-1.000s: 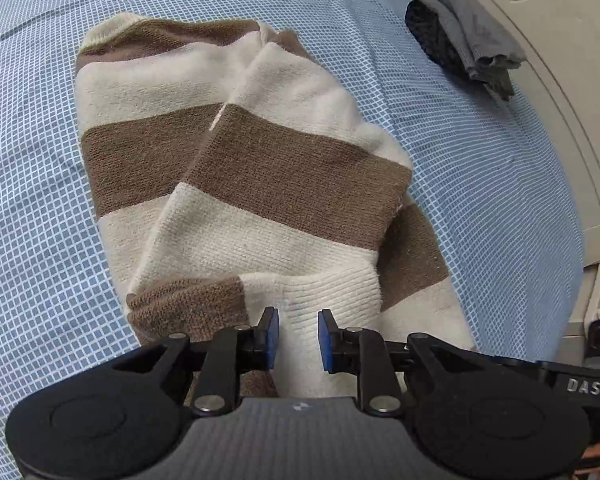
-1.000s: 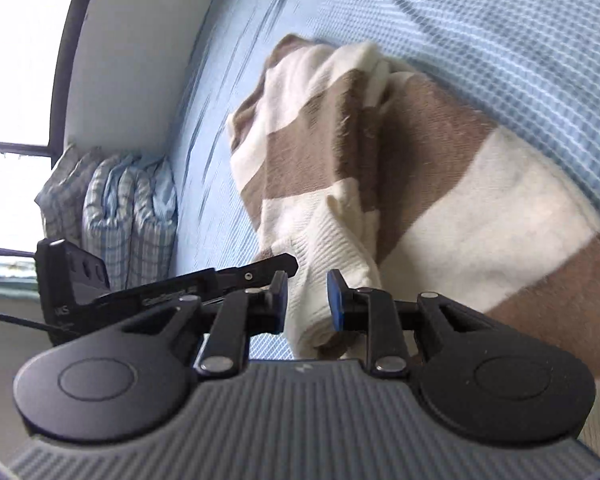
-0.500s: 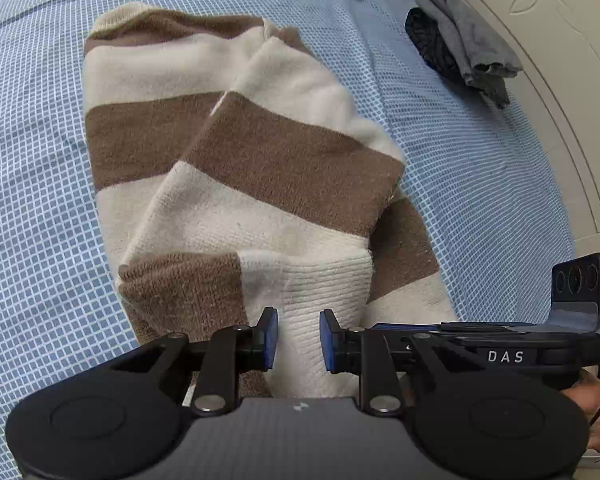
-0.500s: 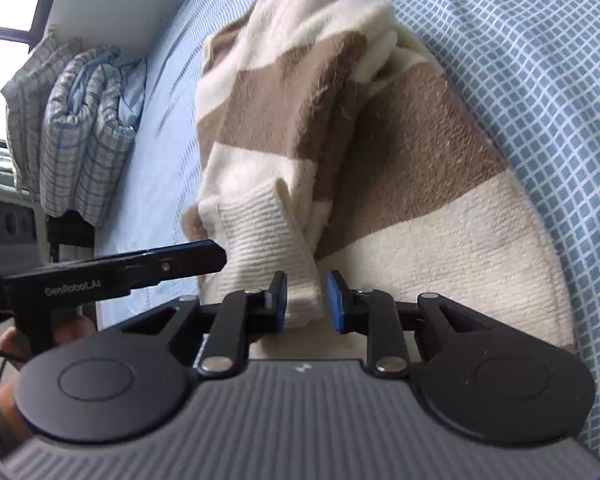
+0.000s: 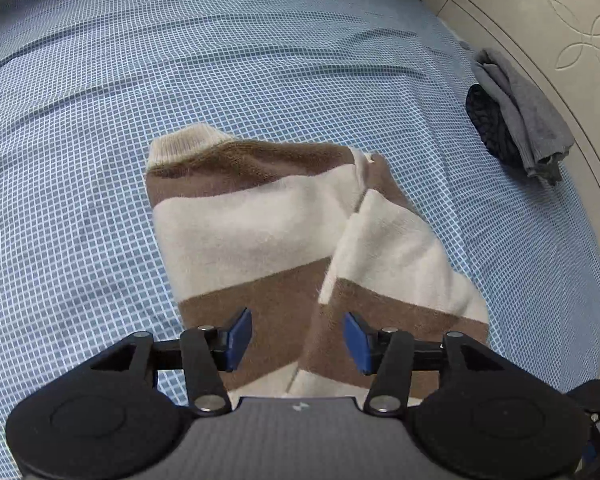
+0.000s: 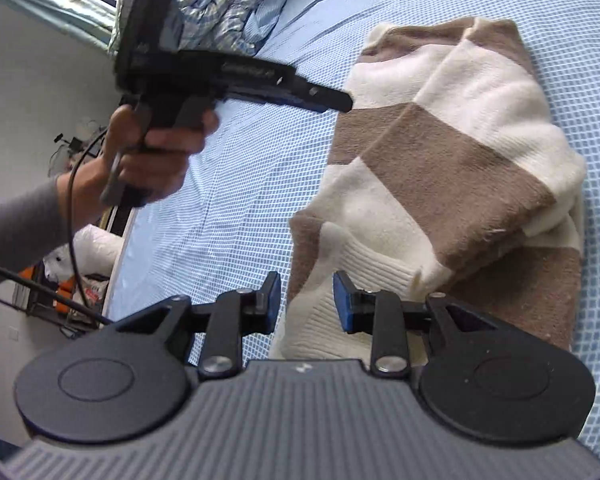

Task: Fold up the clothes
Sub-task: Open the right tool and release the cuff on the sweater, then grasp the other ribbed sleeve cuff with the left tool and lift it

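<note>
Risk of the folded striped sweater on the bed springing open: left gripper jaws opening, clear of fabric; right gripper jaws opening around the ribbed cuff, pads apparently not pressing.

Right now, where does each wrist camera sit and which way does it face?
Left wrist: behind the opening left gripper, looking steeply down on the striped sweater on the bed.
Right wrist: behind the opening right gripper, looking across the sweater's ribbed cuff; the person's hand holds the left gripper.
Shared: sweater, bed.
</note>
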Demonstrator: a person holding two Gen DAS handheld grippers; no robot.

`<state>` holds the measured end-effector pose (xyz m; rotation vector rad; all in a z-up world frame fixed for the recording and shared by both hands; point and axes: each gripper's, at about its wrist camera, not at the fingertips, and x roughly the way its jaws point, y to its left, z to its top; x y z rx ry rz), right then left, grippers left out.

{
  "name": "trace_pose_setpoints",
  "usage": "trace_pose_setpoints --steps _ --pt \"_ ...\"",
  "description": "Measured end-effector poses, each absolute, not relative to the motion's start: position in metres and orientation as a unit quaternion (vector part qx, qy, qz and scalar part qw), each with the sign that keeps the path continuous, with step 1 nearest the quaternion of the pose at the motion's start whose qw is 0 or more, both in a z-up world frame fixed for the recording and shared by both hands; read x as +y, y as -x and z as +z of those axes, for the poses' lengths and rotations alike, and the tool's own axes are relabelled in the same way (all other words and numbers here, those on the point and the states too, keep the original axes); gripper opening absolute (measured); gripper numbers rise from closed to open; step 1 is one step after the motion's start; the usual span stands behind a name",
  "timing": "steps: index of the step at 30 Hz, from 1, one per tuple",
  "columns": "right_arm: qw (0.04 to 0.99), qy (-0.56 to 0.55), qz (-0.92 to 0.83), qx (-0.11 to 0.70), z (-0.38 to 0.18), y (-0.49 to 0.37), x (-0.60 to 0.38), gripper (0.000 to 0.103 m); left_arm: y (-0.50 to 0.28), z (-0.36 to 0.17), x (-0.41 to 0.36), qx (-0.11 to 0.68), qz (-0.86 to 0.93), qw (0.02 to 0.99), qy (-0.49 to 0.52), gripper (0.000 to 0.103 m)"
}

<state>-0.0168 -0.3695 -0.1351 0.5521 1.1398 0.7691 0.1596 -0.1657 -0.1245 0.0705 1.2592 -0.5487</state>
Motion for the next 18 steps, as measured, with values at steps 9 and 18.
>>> trace_pose_setpoints --steps 9,18 --pt "0.708 -0.228 0.405 0.532 -0.155 -0.005 -0.343 0.033 -0.272 -0.153 -0.143 0.626 -0.206 0.751 0.042 0.085" --pt "0.683 -0.25 0.409 0.551 -0.181 0.004 -0.338 0.033 -0.331 -0.204 -0.135 0.674 -0.193 0.704 0.115 0.086"
